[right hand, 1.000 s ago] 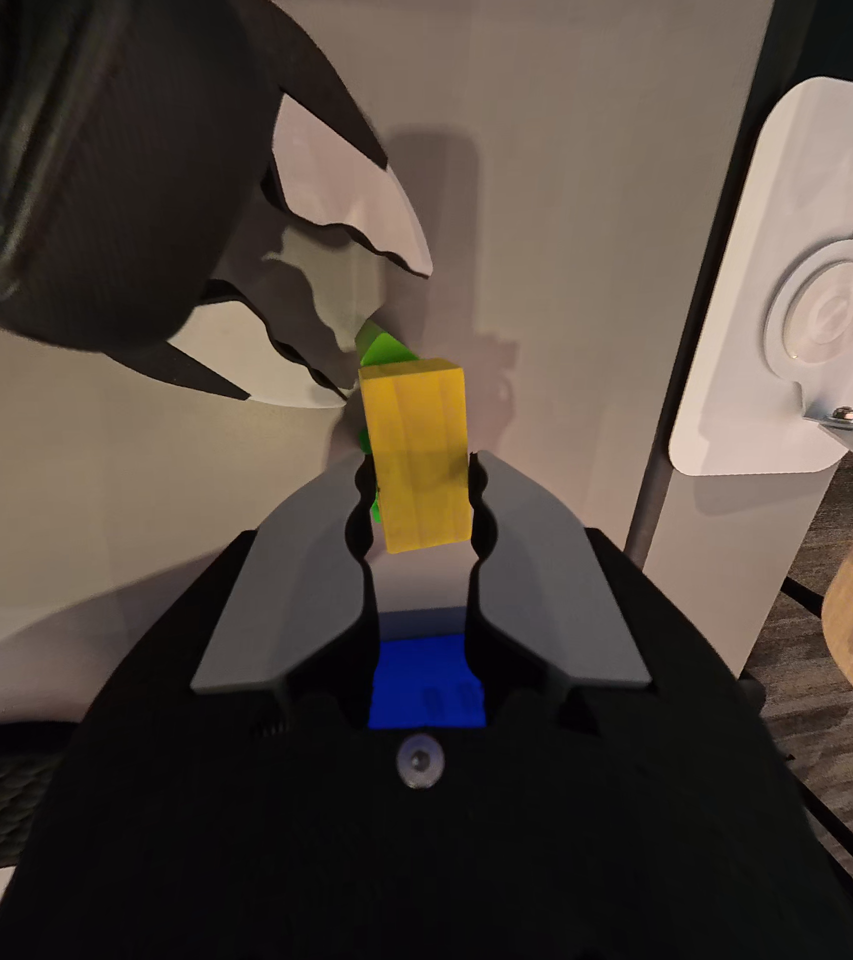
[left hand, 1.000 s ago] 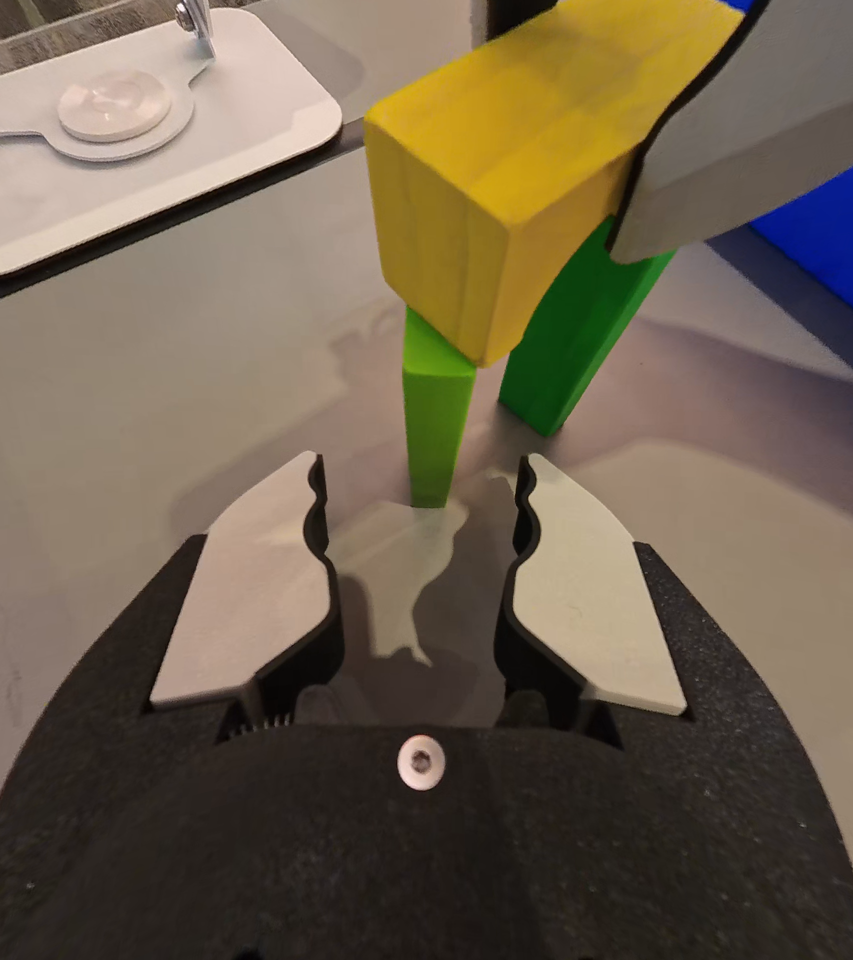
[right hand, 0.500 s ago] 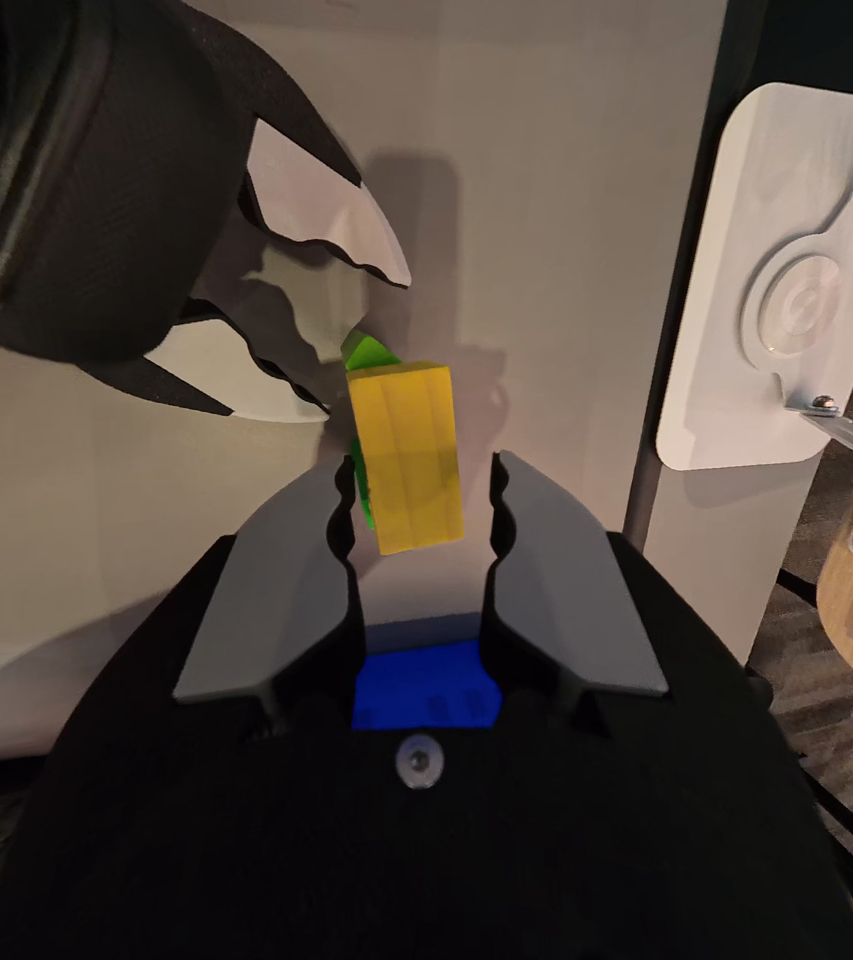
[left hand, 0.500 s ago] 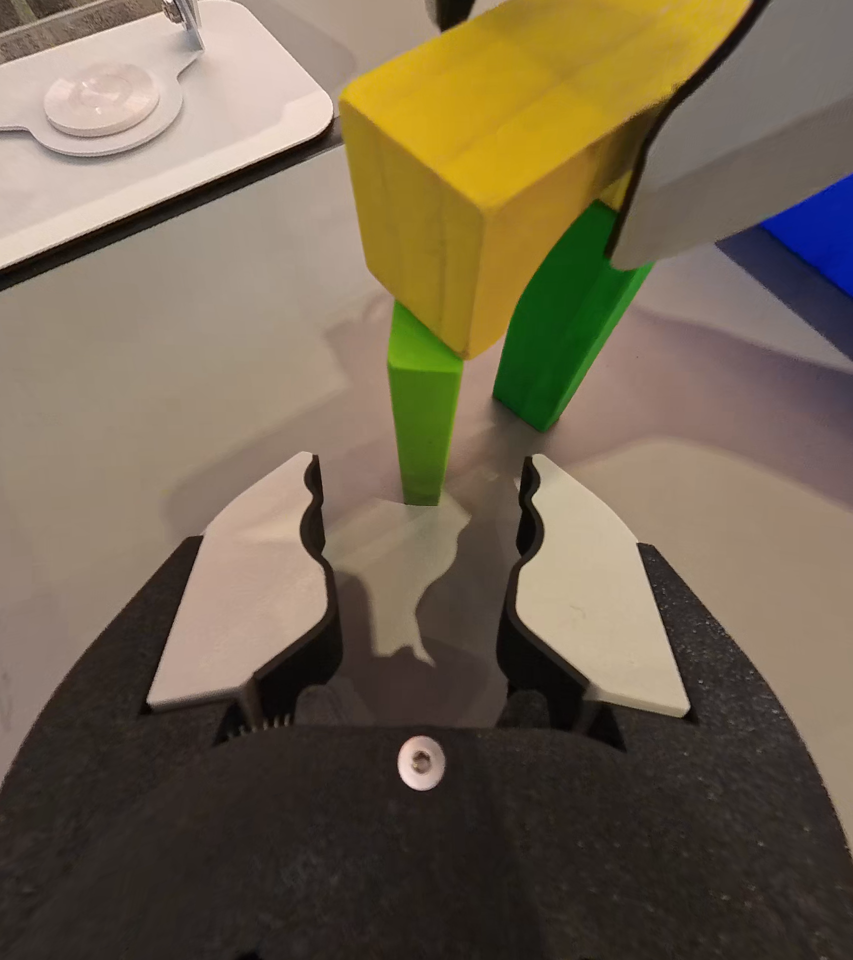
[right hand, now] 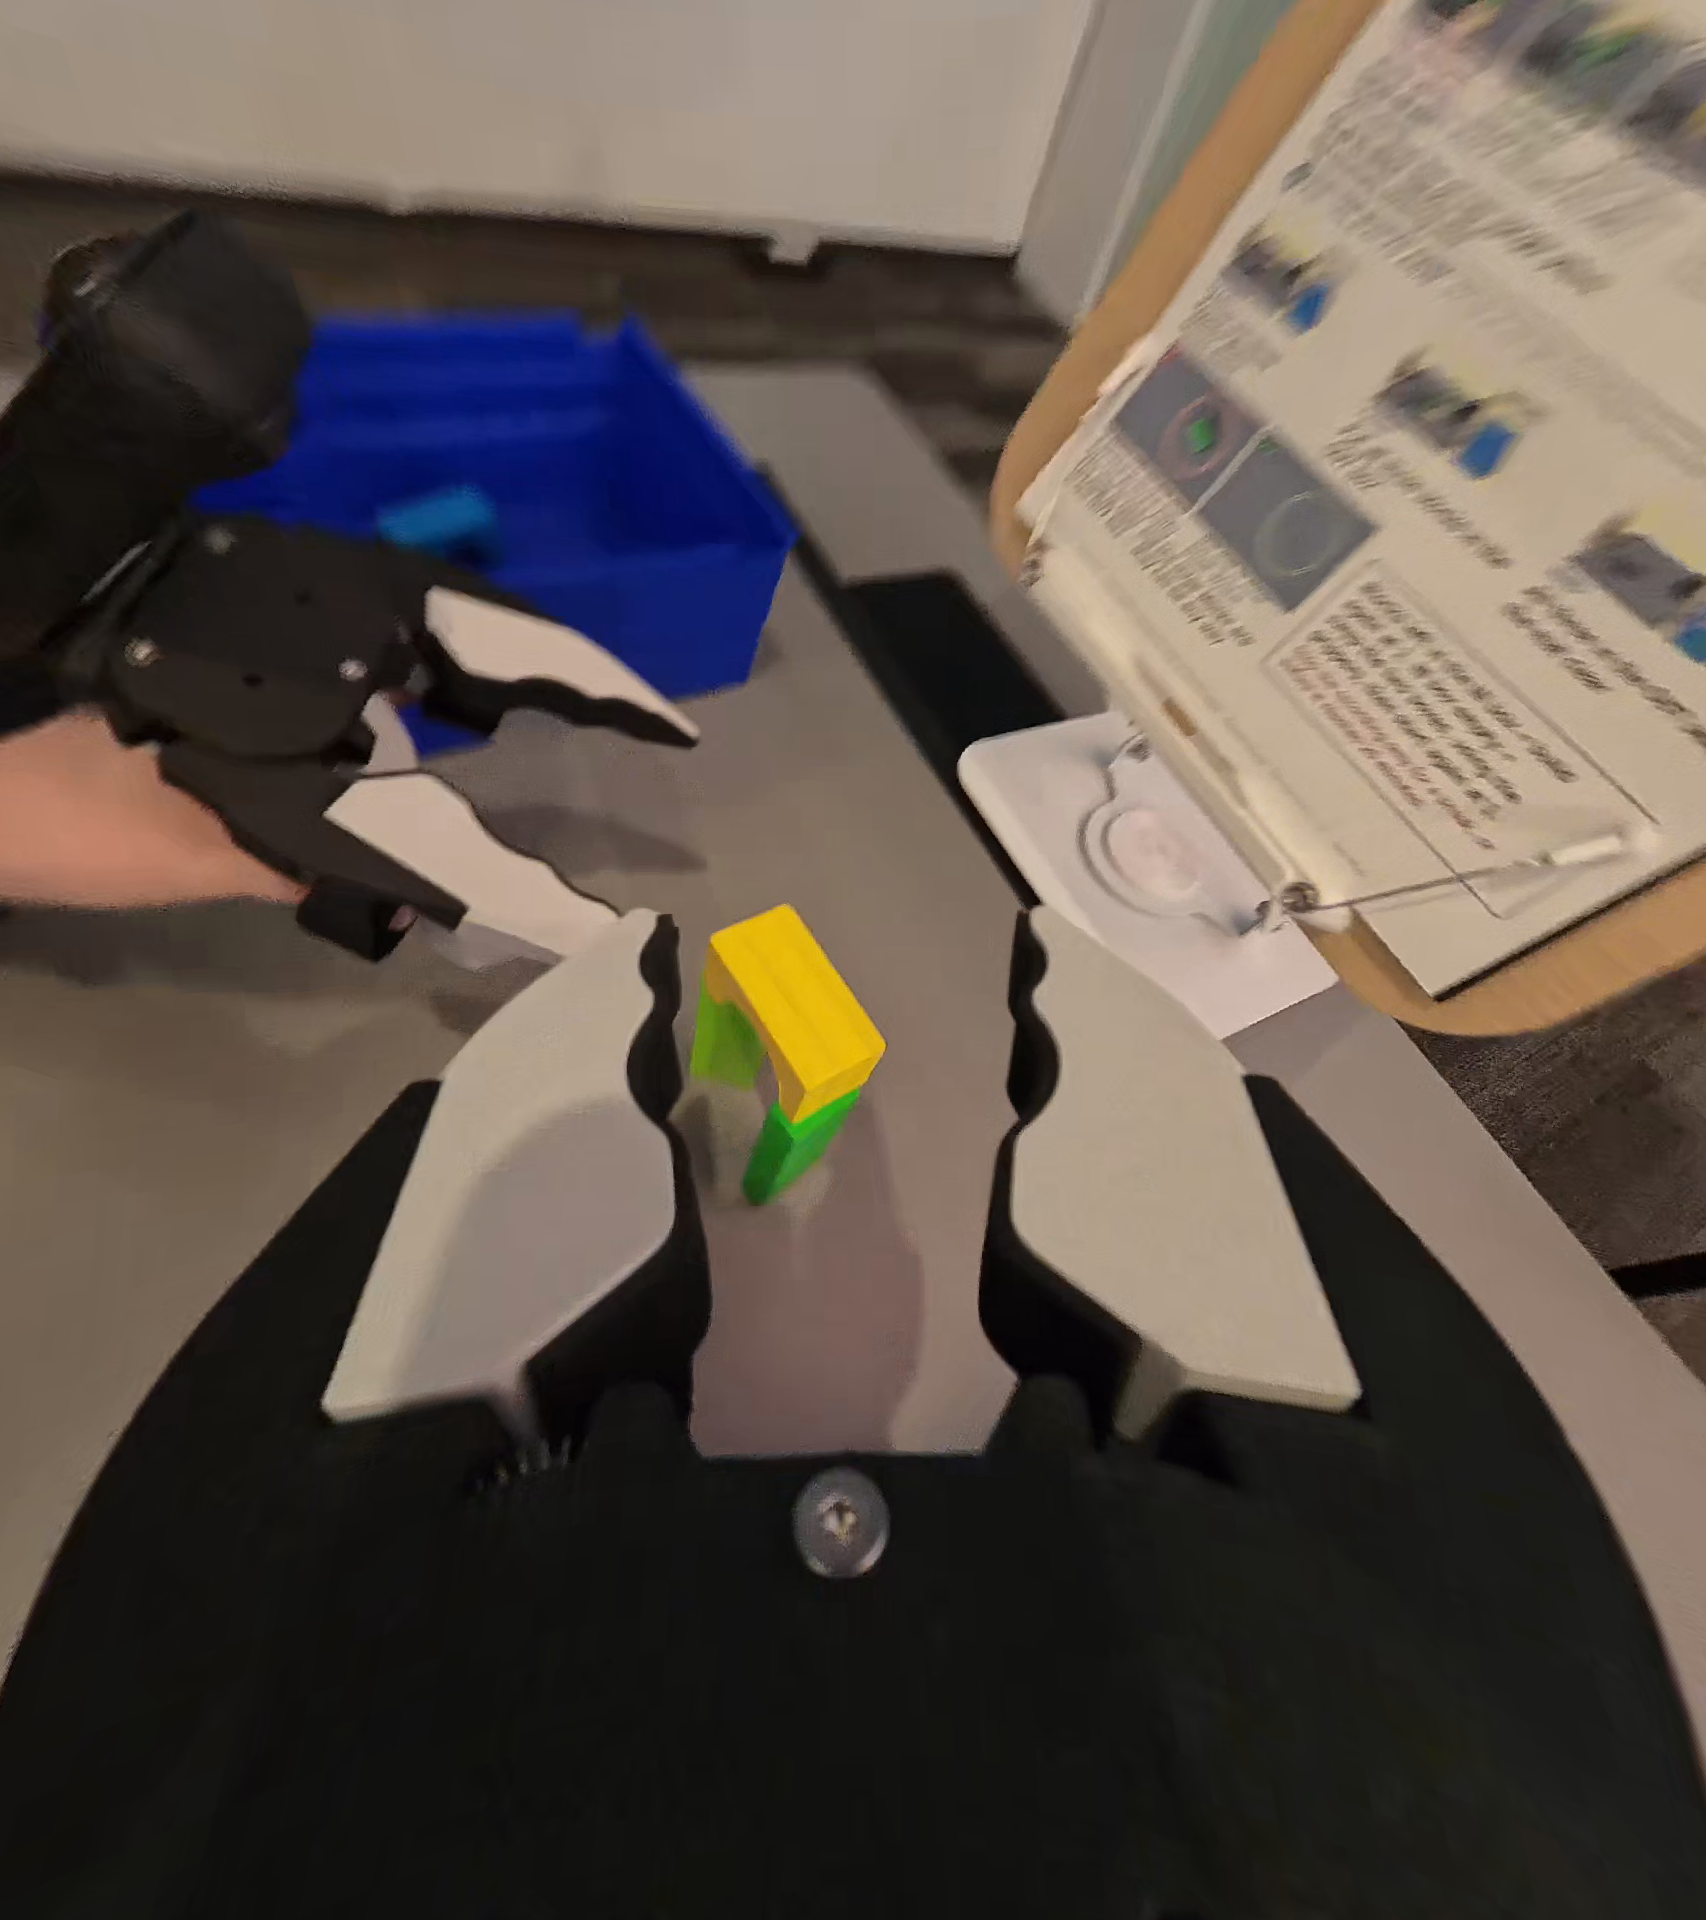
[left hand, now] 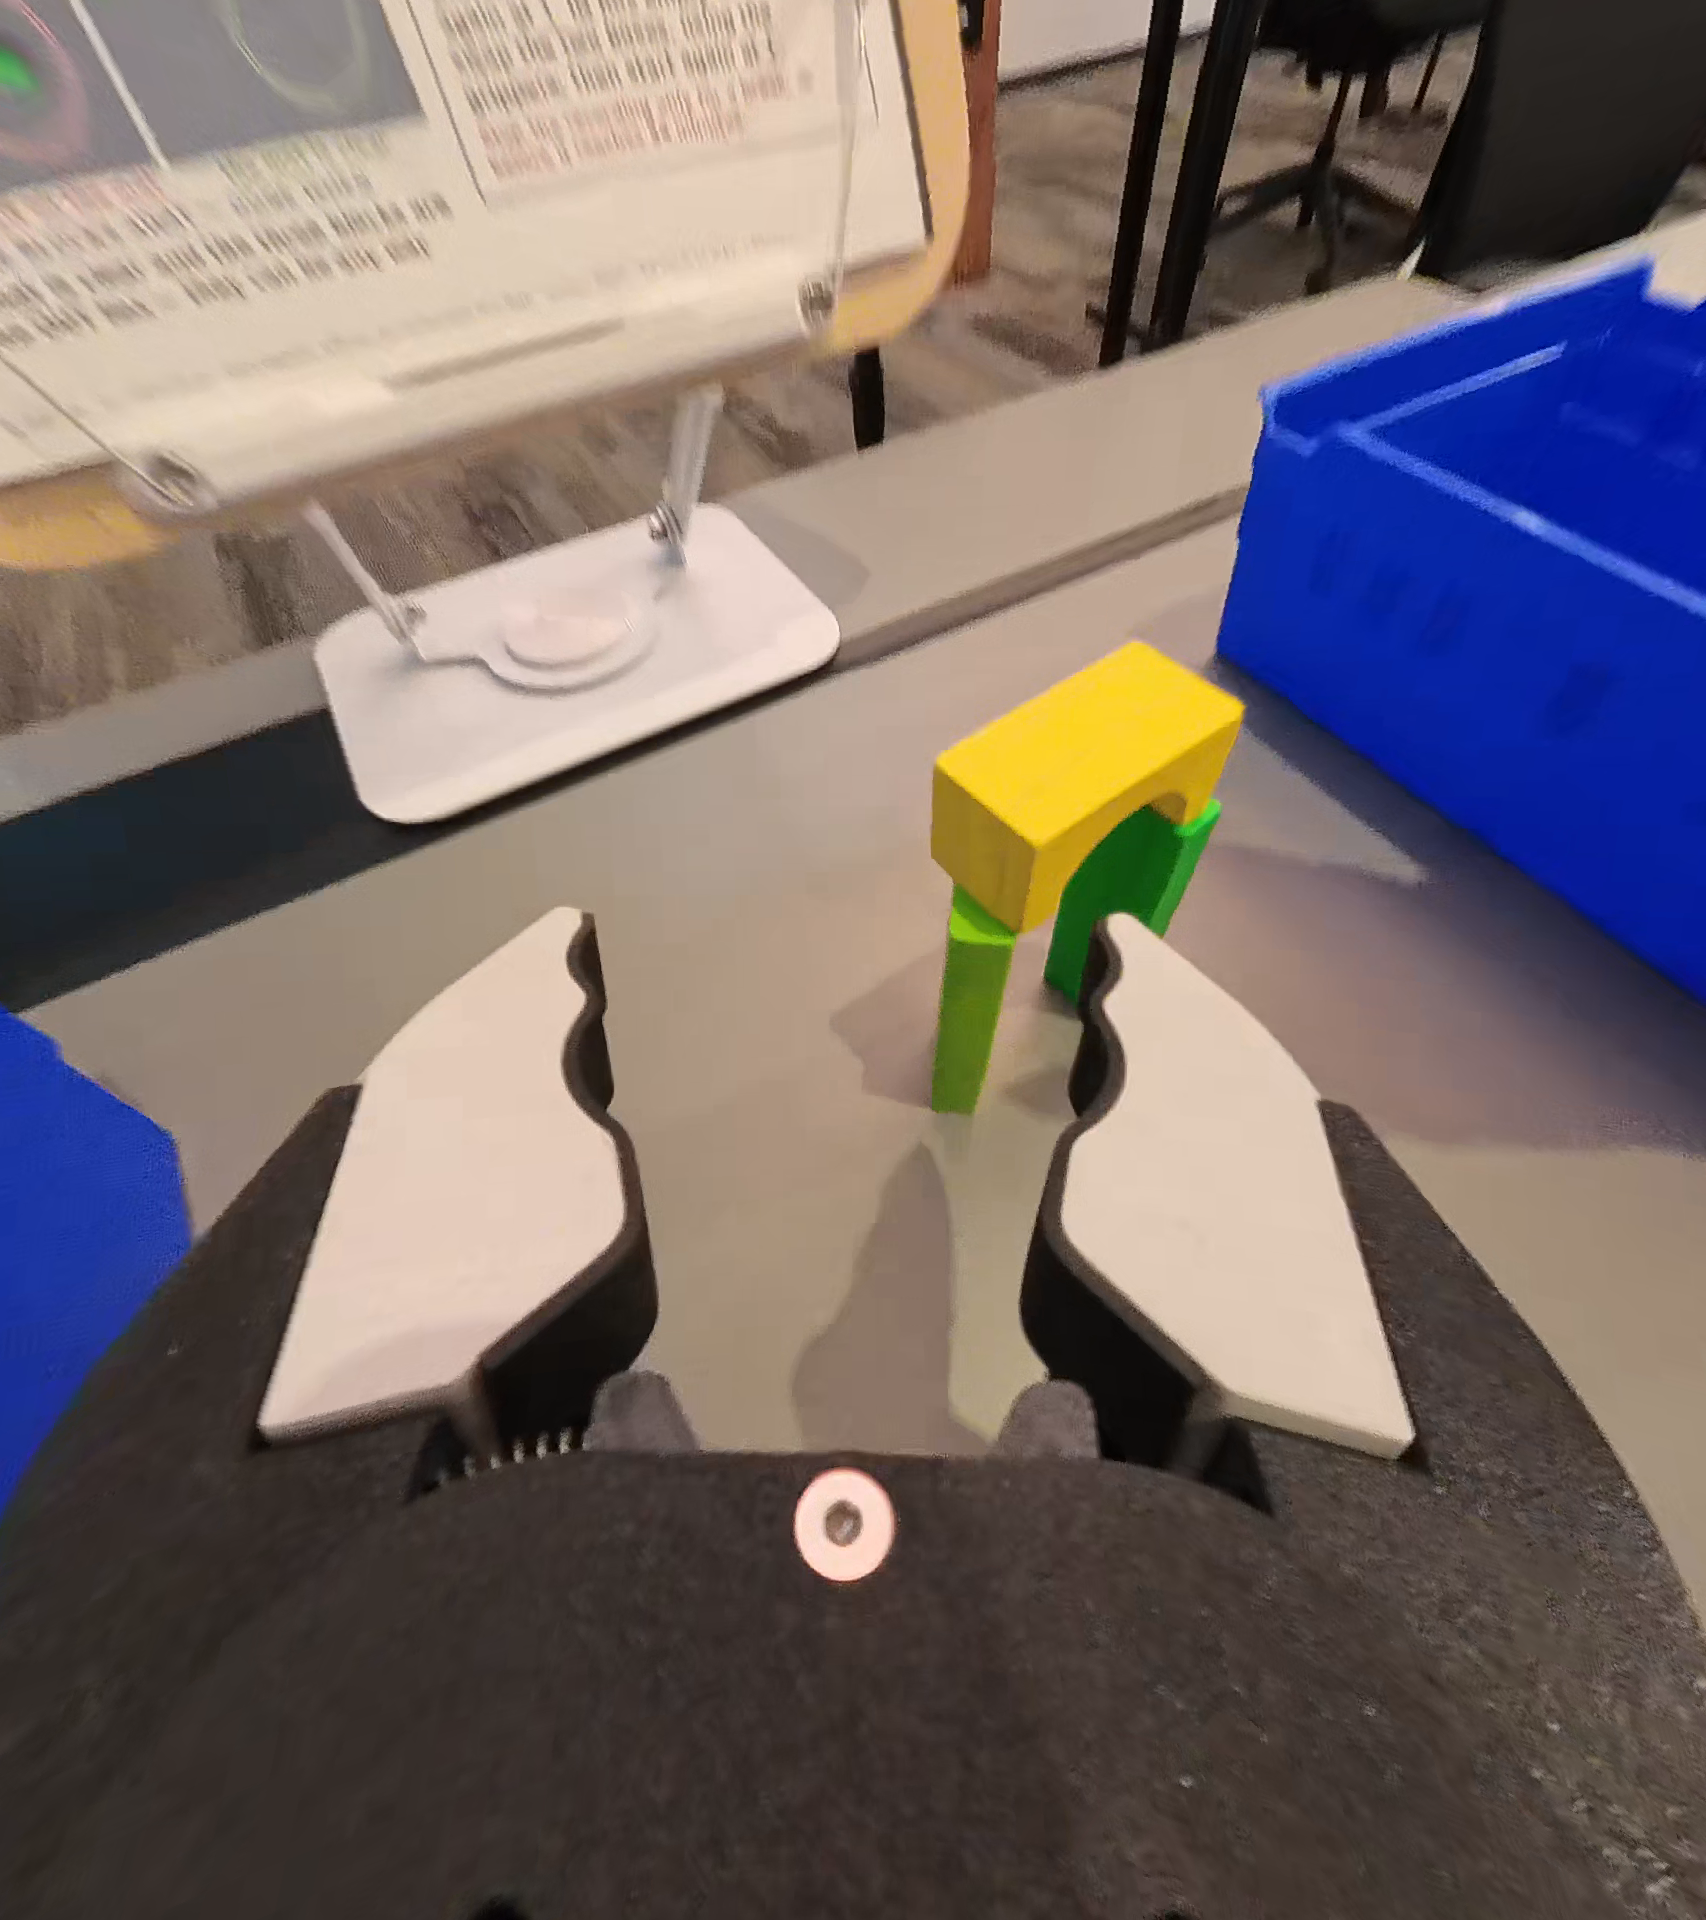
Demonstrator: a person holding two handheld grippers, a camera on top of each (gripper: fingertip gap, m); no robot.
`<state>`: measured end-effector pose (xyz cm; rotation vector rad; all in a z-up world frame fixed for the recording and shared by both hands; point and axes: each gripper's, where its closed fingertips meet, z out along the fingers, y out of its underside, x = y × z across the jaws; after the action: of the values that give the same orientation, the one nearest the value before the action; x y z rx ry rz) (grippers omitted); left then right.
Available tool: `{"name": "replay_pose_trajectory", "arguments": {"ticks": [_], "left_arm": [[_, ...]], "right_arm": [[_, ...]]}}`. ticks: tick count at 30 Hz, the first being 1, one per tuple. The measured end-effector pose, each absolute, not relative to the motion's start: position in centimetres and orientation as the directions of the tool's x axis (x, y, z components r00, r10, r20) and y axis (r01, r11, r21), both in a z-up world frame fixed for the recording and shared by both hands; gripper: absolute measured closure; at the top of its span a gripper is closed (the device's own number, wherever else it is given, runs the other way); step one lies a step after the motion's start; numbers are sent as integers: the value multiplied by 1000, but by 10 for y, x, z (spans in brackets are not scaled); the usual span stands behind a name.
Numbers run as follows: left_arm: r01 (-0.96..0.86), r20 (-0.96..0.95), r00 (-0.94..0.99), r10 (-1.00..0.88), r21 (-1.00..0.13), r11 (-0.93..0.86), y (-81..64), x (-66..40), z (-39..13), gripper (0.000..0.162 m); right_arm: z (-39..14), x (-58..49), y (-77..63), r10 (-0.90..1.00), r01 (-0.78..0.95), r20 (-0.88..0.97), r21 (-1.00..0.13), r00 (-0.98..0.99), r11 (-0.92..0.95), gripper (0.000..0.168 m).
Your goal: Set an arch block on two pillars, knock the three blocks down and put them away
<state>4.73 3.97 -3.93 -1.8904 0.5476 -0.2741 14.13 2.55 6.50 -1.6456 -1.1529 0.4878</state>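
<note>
— On the desk [left hand: 620, 935], between the two blue bins: yellow arch block [left hand: 1077, 769] sits on both green pillars [left hand: 968, 1023]. Left claw [left hand: 844, 997] and right claw [right hand: 838, 997] both spread, empty.

— Risk?

— Near bin [left hand: 1555, 644] stands just beside; a hard knock could scatter blocks off the desk edge.

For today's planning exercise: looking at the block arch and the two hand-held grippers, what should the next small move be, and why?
Probably nudge the yellow arch block sideways with the left hand-held gripper to topple the stack. The arch already rests on both green pillars, both grippers are open and empty, and the left one is close beside the stack, so only knocking down and storing remain.
</note>
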Motion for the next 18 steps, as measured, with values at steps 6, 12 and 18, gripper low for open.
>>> {"name": "replay_pose_trajectory", "arguments": {"ticks": [6,12,18], "left_arm": [[-260,-73,807,-586,-935,-243,25,51,-19,81],[-320,-20,786,-618,-868,-379,19,73,-69,88],[-410,-183,808,-560,-857,-312,30,72,-94,95]], "right_arm": [[53,158,20,767,269,94,-957,635,-106,102],[24,168,38,634,206,88,-972,768,-116,102],[-3,167,43,586,208,76,-965,807,-161,102]]}}
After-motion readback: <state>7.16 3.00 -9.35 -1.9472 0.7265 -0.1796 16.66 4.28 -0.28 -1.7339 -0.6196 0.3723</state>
